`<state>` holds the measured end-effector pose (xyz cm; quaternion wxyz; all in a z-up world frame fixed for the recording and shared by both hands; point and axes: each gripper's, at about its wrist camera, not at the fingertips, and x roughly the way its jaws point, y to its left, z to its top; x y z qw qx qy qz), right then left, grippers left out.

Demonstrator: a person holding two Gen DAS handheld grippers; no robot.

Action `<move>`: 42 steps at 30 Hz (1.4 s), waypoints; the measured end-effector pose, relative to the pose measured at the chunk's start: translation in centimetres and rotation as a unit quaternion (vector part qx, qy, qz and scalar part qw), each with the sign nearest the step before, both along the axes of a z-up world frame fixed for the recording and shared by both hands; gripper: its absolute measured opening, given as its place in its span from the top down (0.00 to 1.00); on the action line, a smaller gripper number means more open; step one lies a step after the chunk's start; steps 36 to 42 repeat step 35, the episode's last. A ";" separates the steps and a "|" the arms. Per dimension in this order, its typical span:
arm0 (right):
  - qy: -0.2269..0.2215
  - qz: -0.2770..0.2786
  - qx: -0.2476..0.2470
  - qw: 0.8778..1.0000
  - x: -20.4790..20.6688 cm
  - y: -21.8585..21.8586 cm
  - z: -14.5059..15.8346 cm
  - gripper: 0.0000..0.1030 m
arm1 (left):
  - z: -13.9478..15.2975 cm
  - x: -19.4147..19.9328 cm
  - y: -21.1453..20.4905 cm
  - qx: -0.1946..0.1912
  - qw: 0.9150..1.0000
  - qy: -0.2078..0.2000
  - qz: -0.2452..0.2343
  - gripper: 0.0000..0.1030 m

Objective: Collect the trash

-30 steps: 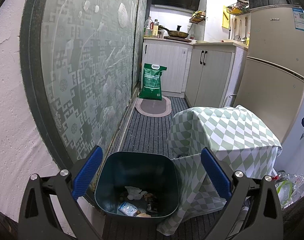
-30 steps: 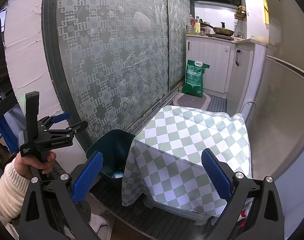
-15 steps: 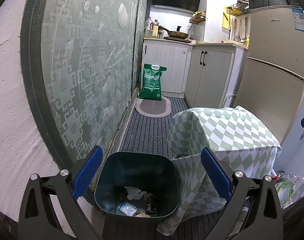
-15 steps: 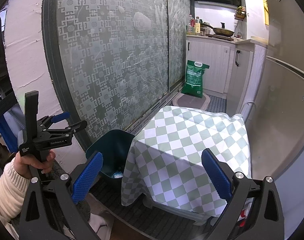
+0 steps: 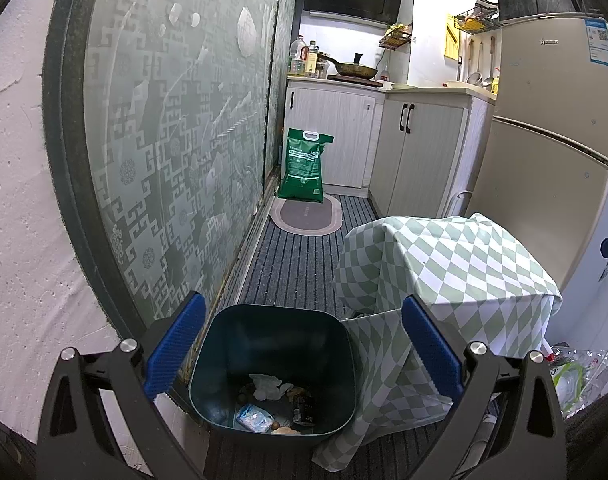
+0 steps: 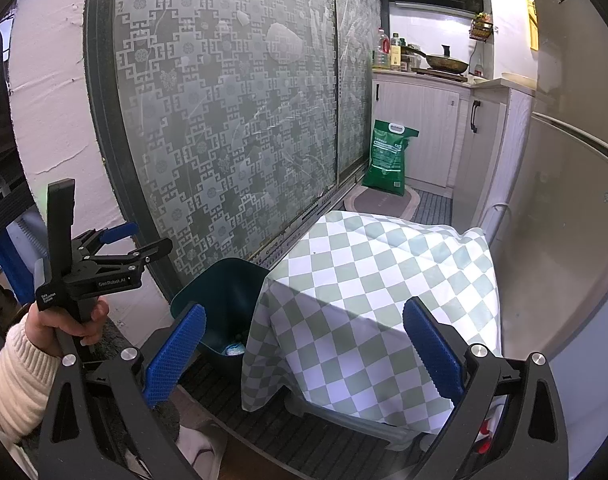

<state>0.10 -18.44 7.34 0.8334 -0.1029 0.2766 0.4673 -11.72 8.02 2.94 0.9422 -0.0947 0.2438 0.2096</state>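
Note:
A dark teal trash bin (image 5: 231,364) stands on the floor against the patterned glass door, with crumpled tissue (image 5: 268,385), a blue-white wrapper (image 5: 254,417) and other scraps at its bottom. My left gripper (image 5: 303,350) hovers just above the bin, open and empty. In the right wrist view the bin (image 6: 223,300) is half hidden behind the checked table. My right gripper (image 6: 304,354) is open and empty above the table's near edge. The left gripper (image 6: 121,242) appears there too, held in a person's hand (image 6: 63,322).
A low table under a green-white checked cloth (image 5: 456,264) stands right of the bin. A fridge (image 5: 552,152) rises behind it. A green sack (image 5: 306,166) and oval mat (image 5: 306,218) lie farther down the striped floor by white cabinets (image 5: 416,152). Plastic bags (image 5: 572,372) lie at far right.

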 end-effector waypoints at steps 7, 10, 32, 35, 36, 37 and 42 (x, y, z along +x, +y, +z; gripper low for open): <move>0.000 0.000 0.000 1.000 0.0 0.0 0.0 0.03 | 0.0 0.0 0.0 0.001 1.000 0.000 0.000 0.03; -0.001 0.000 -0.001 1.000 0.0 0.0 0.0 0.03 | 0.0 0.0 0.0 0.001 1.000 0.000 0.000 0.03; -0.001 0.000 -0.002 1.000 0.1 -0.1 -0.1 0.03 | 0.0 0.0 0.0 -0.001 1.000 0.002 -0.002 0.03; -0.001 0.001 -0.003 1.000 0.1 -0.3 -0.1 0.03 | 0.0 0.1 0.0 -0.001 1.000 0.002 -0.001 0.03; -0.001 0.001 -0.003 1.000 0.1 -0.3 -0.1 0.03 | 0.0 0.1 0.0 -0.001 1.000 0.002 -0.001 0.03; -0.001 0.001 -0.003 1.000 0.1 -0.3 -0.1 0.03 | 0.0 0.1 0.0 -0.001 1.000 0.002 -0.001 0.03; -0.001 0.001 -0.003 1.000 0.1 -0.3 -0.1 0.03 | 0.0 0.1 0.0 -0.001 1.000 0.002 -0.001 0.03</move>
